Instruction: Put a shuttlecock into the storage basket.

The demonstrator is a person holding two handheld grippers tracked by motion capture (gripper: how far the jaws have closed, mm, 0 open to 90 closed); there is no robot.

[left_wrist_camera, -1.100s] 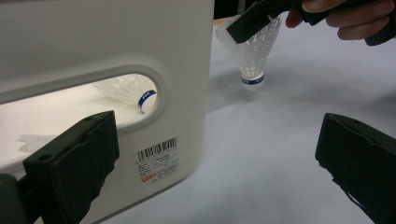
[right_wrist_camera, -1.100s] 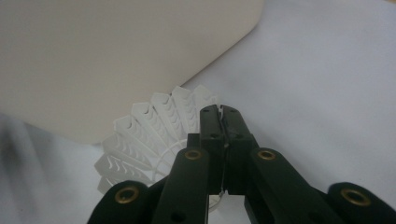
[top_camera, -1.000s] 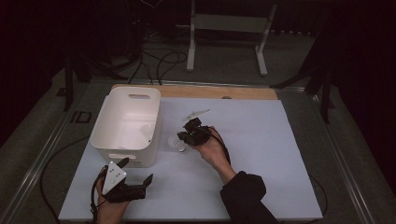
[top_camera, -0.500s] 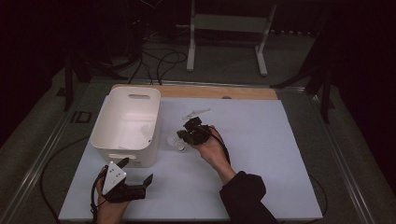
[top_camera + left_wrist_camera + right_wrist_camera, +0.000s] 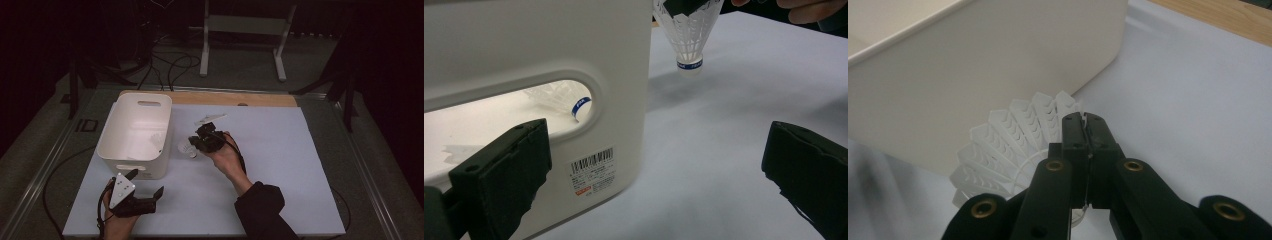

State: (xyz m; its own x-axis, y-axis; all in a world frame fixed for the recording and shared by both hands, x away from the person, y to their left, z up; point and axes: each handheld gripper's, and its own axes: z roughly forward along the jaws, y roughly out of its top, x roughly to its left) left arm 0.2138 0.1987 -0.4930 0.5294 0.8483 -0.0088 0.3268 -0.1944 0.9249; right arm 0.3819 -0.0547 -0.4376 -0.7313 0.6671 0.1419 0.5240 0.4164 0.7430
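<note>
White table (image 5: pixel 280 165) – right hand-held gripper (image 5: pixel 1087 130) clamped on shuttlecock (image 5: pixel 1013 145) skirt – lifted.

Obstacle: white bin (image 5: pixel 135 134), at nine o'clock of my right gripper (image 5: pixel 196 141), just beside. Passage: bare white mat (image 5: pixel 280 150), three to six o'clock.

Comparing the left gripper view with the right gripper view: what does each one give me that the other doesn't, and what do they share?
Left gripper view: its own open jaws, the barcode label on the white bin, a second shuttlecock inside seen through the handle cutout, and the held shuttlecock's cork pointing down above the mat.

Right gripper view: the right gripper shut on the shuttlecock's skirt edge, plus the wooden strip.

Both: bin wall, held shuttlecock, mat.
</note>
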